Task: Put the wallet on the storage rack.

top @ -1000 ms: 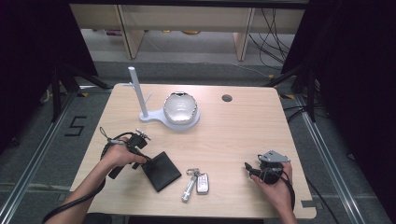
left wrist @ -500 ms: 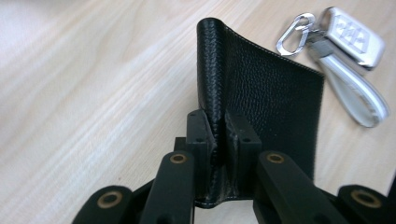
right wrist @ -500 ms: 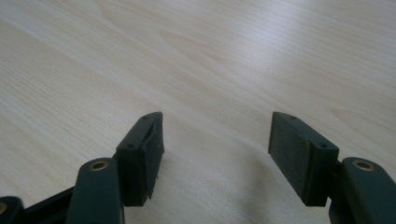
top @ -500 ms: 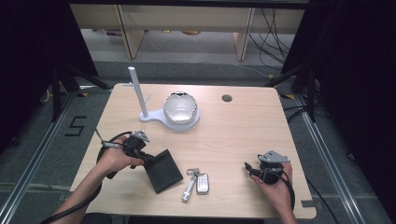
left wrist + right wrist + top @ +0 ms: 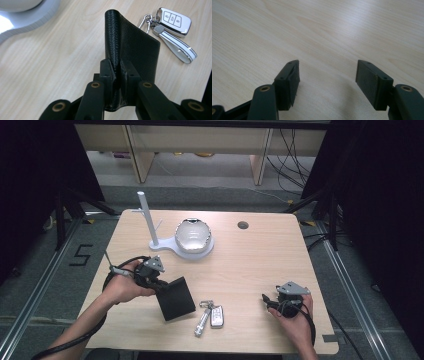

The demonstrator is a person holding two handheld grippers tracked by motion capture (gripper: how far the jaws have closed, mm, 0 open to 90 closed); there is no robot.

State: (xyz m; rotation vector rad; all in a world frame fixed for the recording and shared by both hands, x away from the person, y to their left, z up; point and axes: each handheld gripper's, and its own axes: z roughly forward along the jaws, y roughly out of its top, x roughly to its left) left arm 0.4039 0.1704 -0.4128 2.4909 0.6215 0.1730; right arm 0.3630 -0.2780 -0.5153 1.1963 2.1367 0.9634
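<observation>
A black leather wallet [image 5: 177, 300] is pinched at its folded edge by my left gripper [image 5: 161, 287], which is shut on it and has just been closing. The wallet's left edge is raised off the wooden table [image 5: 260, 260]. In the left gripper view the wallet [image 5: 136, 47] stands on edge between the pads of the left gripper [image 5: 117, 71]. A car key fob with a white strap [image 5: 210, 314] lies just right of the wallet; the same key fob [image 5: 173, 20] appears beyond it. My right gripper [image 5: 266, 301] rests near the front right, and the right gripper [image 5: 328, 82] is open over bare wood.
A white stand with an upright pole [image 5: 148, 222] and a silvery domed object [image 5: 193, 236] on its base sit at the back left. A small round hole [image 5: 243, 225] marks the back of the table. Cabinets and cables stand behind the table.
The left hand has risen a little and tipped the wallet's gripped edge up from the table. The right hand has stayed where it was.
</observation>
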